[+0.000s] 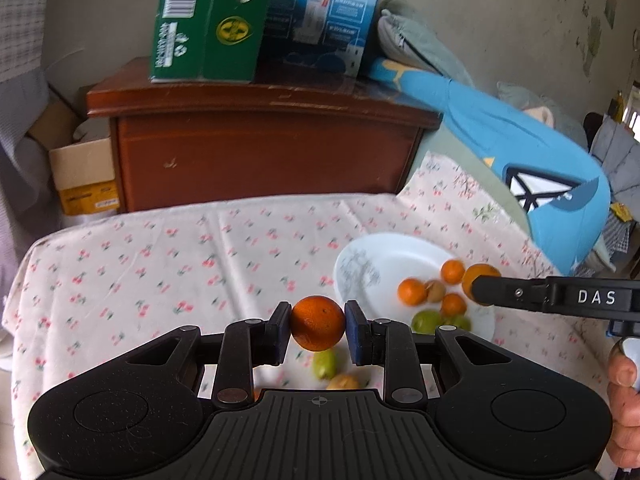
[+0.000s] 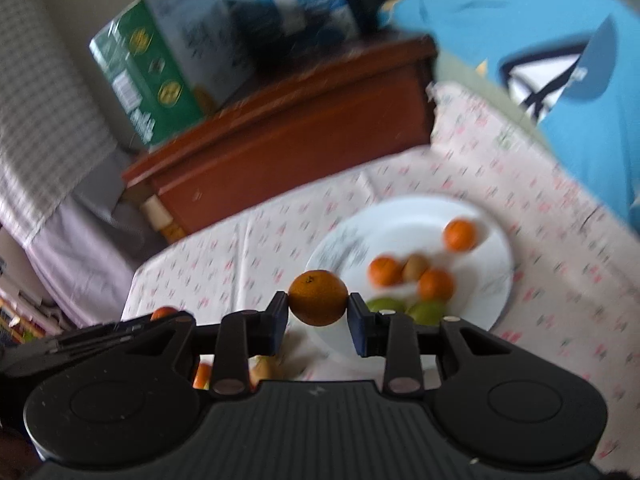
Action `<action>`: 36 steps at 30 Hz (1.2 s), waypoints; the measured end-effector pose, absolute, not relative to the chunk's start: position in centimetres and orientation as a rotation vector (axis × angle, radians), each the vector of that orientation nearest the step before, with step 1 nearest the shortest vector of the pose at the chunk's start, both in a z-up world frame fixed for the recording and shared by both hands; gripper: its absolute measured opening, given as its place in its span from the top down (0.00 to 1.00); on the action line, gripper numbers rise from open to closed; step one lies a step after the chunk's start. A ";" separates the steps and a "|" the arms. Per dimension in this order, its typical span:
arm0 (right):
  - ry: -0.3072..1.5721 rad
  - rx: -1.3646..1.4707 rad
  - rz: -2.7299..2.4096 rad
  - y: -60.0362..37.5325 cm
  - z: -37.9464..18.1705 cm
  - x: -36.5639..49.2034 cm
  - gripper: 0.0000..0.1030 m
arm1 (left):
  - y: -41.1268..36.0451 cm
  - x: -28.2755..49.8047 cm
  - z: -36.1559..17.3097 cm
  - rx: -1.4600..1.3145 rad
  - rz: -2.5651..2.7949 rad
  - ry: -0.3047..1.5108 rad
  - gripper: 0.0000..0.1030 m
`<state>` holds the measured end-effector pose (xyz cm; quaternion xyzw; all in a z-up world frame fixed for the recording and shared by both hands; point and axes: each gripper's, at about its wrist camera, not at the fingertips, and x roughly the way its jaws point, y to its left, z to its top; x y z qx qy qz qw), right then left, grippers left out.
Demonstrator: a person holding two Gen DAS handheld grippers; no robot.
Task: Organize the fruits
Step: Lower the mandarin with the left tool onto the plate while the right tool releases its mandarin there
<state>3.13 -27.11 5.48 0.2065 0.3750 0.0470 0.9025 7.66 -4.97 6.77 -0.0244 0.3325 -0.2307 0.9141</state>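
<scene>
Fruit in both tongs, plate ahead and to the right

Fruit is carried by each tool. The left tongs (image 1: 318,326) are clamped on a round, dimpled orange citrus fruit (image 1: 318,323), held clear above the worktop (image 1: 160,264), which is covered in a pale cherry-print cloth. The right tongs (image 2: 318,312) are clamped on a second orange citrus fruit (image 2: 318,298), likewise lifted.

Governing relation: the white ceramic plate (image 1: 400,250) lies forward and to the right of the left tongs; in the right wrist view it sits directly ahead, just beyond the held fruit. The right hand is judged nearer, its fruit hanging about over the plate's near rim. The round fruit shows no long axis to align.

Count on the plate: three small orange fruits, one brownish fruit, two green fruits. Off the plate, below the left tongs: one green and one yellow-brown fruit; blur prevents a firmer count there.
</scene>
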 end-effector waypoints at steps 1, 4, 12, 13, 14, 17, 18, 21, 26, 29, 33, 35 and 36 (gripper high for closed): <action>0.765 0.425 0.088 -27.6 5.8 3.2 0.69 | -5.4 7.8 6.9 -0.047 -0.479 0.681 0.75; 0.748 0.424 0.066 -28.8 6.4 3.7 0.69 | -6.4 8.3 7.2 -0.041 -0.496 0.674 0.75; 0.770 0.427 0.022 -31.0 6.0 5.0 0.69 | -9.0 9.7 6.6 -0.038 -0.535 0.684 0.75; 0.773 0.431 0.017 -31.4 5.9 5.2 0.69 | -9.4 9.9 6.5 -0.035 -0.540 0.683 0.75; 0.776 0.437 0.010 -31.8 5.8 5.3 0.69 | -9.7 10.1 6.4 -0.034 -0.545 0.683 0.75; 0.791 0.471 -0.020 -32.9 5.3 5.8 0.69 | -10.5 10.7 5.8 -0.032 -0.554 0.698 0.75; 0.801 0.485 -0.031 -33.3 5.0 5.9 0.69 | -10.8 10.9 5.6 -0.031 -0.557 0.704 0.75; 0.835 0.521 -0.067 -34.2 4.1 6.2 0.69 | -11.6 11.4 4.9 -0.022 -0.570 0.715 0.75; 0.869 0.532 -0.095 -34.7 2.9 6.7 0.69 | -12.8 12.1 4.0 -0.019 -0.585 0.737 0.75; 0.882 0.535 -0.118 -34.8 2.4 7.0 0.69 | -13.5 12.5 3.5 -0.016 -0.589 0.749 0.75; 0.908 0.554 -0.132 -34.9 1.6 7.3 0.69 | -14.2 13.1 3.0 -0.016 -0.593 0.763 0.75; 0.917 0.556 -0.138 -34.9 1.2 7.5 0.69 | -14.3 13.3 2.6 -0.017 -0.595 0.769 0.75; 0.920 0.557 -0.143 -34.9 1.1 7.5 0.69 | -14.4 13.4 2.5 -0.018 -0.596 0.772 0.75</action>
